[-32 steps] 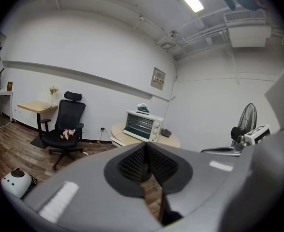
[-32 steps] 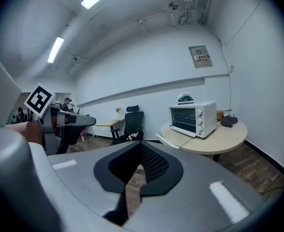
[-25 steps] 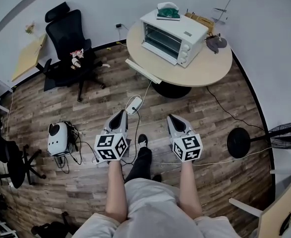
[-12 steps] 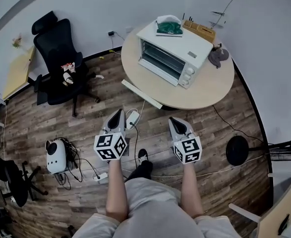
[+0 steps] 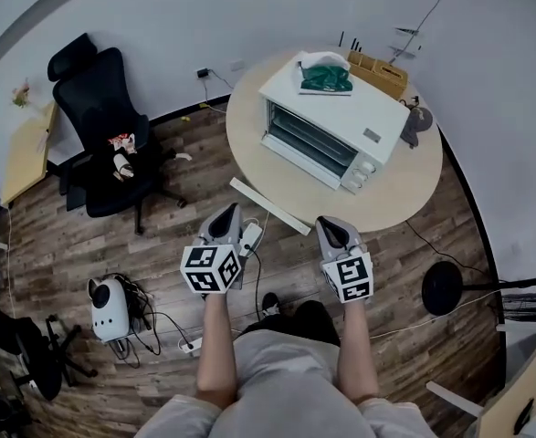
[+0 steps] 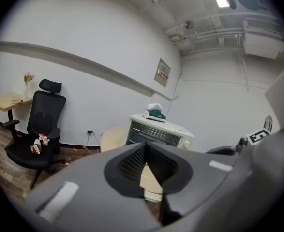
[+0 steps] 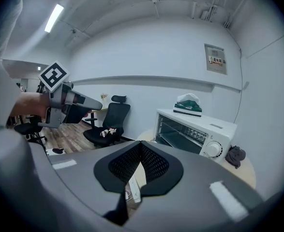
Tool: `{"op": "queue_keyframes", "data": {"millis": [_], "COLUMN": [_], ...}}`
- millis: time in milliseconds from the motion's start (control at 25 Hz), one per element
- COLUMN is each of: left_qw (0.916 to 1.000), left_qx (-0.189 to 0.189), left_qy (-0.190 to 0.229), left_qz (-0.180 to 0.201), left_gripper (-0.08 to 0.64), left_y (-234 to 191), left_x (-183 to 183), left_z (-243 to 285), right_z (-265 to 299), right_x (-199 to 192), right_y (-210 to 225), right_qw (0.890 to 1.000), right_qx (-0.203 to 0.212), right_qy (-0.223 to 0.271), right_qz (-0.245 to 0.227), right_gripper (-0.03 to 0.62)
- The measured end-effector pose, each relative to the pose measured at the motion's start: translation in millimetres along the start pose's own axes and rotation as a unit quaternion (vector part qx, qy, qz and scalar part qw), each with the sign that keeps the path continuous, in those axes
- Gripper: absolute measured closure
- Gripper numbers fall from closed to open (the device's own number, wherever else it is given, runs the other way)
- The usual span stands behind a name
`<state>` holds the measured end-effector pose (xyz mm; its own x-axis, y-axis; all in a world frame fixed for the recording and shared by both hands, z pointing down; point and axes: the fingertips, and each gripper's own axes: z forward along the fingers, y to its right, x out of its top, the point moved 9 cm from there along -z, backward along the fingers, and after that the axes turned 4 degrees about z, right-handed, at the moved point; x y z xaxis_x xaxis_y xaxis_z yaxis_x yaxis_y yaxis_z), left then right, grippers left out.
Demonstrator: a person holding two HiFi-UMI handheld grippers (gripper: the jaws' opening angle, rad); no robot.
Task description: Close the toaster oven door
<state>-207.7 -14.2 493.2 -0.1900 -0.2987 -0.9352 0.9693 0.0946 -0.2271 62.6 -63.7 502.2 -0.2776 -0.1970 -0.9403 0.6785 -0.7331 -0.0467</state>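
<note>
The person holds both grippers out in front, short of the desk (image 5: 404,194), and nothing is carried. The left gripper (image 5: 229,210) is seen with its jaws pressed together and empty, and the right gripper (image 5: 328,224) likewise. The toaster oven (image 5: 341,126) is found ahead of both grippers, slightly toward the right one, set on the desk with its cavity exposed. The door appears to be dropped flat. Its white handle bar (image 5: 268,205) lies just ahead of the two grippers' tips and between them, past the desk's edge (the glass itself is hard to make out from above).

The closing of the door is judged not yet begun, and several slips can be foreseen:

- If the bar is lifted from one end only, the door may be twisted on its hinges.
- If it is shoved hard, the oven could be slid back across the desk. The green and white object (image 5: 323,73) resting on its top could then be shaken off.
- With the jaws together the bar can only be nudged from beneath. It may be lost partway, and the door allowed to fall open again.
- The power strip (image 5: 249,237) and cables on the floor below the left gripper could be caught by a foot.
</note>
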Motion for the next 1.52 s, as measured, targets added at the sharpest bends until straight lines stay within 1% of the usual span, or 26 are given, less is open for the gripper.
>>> {"op": "queue_keyframes", "data": {"millis": [120,320,440,520,640,720,800,920,1040,1120,1240,1400,1520], "left_qw": [0.9998,0.9993,0.9991,0.9984,0.9967,0.9944,0.9924,0.9893,0.9835,0.9802,0.9769,0.9729,0.9707], "left_qx": [0.005,0.008,-0.008,-0.016,-0.024,-0.037,-0.043,-0.043,-0.065,-0.076,-0.08,-0.078,-0.079], "left_qy": [-0.017,-0.037,-0.027,-0.022,-0.03,-0.042,-0.057,-0.082,-0.117,-0.137,-0.162,-0.176,-0.182], "left_qz": [0.01,0.003,-0.03,-0.049,-0.072,-0.089,-0.1,-0.113,-0.123,-0.121,-0.115,-0.128,-0.136], "left_gripper": [0.503,0.503,0.503,0.503,0.503,0.503,0.503,0.503,0.503,0.503,0.503,0.503,0.503], "left_y": [-6,-17,-24,-29,-34,-35,-39,-44,-36,-29,-28,-26,-21], "left_x": [-4,-16,-19,-24,-43,-60,-78,-105,-137,-156,-176,-196,-209], "left_z": [16,44,63,74,90,99,106,110,120,128,133,139,140], "right_z": [12,38,56,67,79,85,94,104,106,108,114,118,115], "right_x": [-5,-21,-39,-53,-68,-78,-89,-110,-136,-150,-168,-186,-197], "right_y": [13,30,34,34,37,39,37,27,24,22,13,7,2], "right_qw": [1.0,0.998,0.995,0.991,0.984,0.979,0.973,0.96,0.947,0.941,0.93,0.916,0.903], "right_qx": [0.0,0.014,0.038,0.057,0.077,0.083,0.089,0.11,0.126,0.131,0.138,0.14,0.128], "right_qy": [-0.012,-0.048,-0.076,-0.102,-0.135,-0.155,-0.174,-0.206,-0.239,-0.254,-0.269,-0.282,-0.281], "right_qz": [-0.012,-0.04,-0.053,-0.064,-0.087,-0.103,-0.122,-0.151,-0.173,-0.184,-0.21,-0.247,-0.298], "right_gripper": [0.592,0.591,0.591,0.59,0.589,0.588,0.586,0.574,0.55,0.532,0.499,0.469,0.437]}}
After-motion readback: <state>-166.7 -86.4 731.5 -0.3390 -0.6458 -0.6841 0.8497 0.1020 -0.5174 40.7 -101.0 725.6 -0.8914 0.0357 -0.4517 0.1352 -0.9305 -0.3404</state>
